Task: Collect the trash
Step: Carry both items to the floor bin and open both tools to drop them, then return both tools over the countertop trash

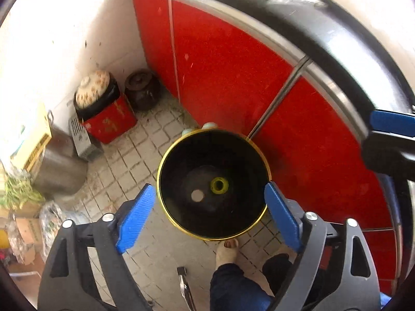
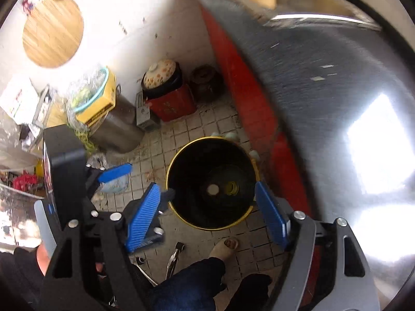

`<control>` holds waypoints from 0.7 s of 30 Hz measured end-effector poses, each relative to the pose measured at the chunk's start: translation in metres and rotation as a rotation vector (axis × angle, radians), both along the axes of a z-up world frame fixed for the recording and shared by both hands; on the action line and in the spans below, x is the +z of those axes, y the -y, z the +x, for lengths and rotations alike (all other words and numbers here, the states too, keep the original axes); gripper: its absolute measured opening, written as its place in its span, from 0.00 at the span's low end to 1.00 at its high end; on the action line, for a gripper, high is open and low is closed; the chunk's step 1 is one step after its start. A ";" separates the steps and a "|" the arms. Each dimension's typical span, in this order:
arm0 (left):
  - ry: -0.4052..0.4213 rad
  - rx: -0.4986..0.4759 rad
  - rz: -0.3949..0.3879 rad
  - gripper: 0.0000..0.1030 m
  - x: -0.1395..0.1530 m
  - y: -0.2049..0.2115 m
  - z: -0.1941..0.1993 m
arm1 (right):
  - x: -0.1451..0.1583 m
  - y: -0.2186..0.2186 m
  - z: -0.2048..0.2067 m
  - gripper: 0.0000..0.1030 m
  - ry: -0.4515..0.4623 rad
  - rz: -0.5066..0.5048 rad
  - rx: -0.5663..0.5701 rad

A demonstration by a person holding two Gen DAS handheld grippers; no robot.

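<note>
Red cabinet close behind the bin, which stands on the tiled floor. Down inside the bin, a yellow ring and a pale disc. Left gripper and right gripper above the bin, both spread, holding nothing. Best kept centred over the bin mouth, clear of its gold rim.

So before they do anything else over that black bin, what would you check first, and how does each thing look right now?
1. Left gripper empty, jaws apart: ok.
2. Right gripper empty, jaws apart: ok.
3. Black bin upright on the tiled floor, mouth unobstructed: ok.
4. Dropped trash lying at the bin's bottom: ok, a yellow ring and a pale disc lie there.
5. Person's foot away from the bin: not ok, the toes sit right at its rim.
6. More trash left to collect: cannot tell; tongs lie on the floor nearby.
</note>
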State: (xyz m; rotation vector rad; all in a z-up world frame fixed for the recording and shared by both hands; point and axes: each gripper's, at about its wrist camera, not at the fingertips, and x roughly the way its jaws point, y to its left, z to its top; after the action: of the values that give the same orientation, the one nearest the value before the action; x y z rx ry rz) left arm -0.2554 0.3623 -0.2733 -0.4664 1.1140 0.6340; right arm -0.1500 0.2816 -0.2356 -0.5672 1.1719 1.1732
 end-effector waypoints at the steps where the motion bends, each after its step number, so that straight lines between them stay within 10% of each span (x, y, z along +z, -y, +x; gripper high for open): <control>1: 0.006 -0.018 0.015 0.87 0.010 0.005 0.004 | 0.014 0.013 0.007 0.79 0.014 0.017 -0.029; 12: 0.094 -0.494 0.131 0.90 0.125 0.147 0.130 | 0.144 0.237 0.112 0.86 0.260 0.106 -0.559; 21: 0.187 -0.863 0.026 0.90 0.171 0.332 0.255 | 0.172 0.464 0.159 0.86 0.345 0.096 -1.042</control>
State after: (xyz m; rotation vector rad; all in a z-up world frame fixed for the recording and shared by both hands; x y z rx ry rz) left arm -0.0004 0.0304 -0.1023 0.0071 1.0055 -0.1509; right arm 0.0093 -0.1826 -0.0638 -0.0254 0.8966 0.2158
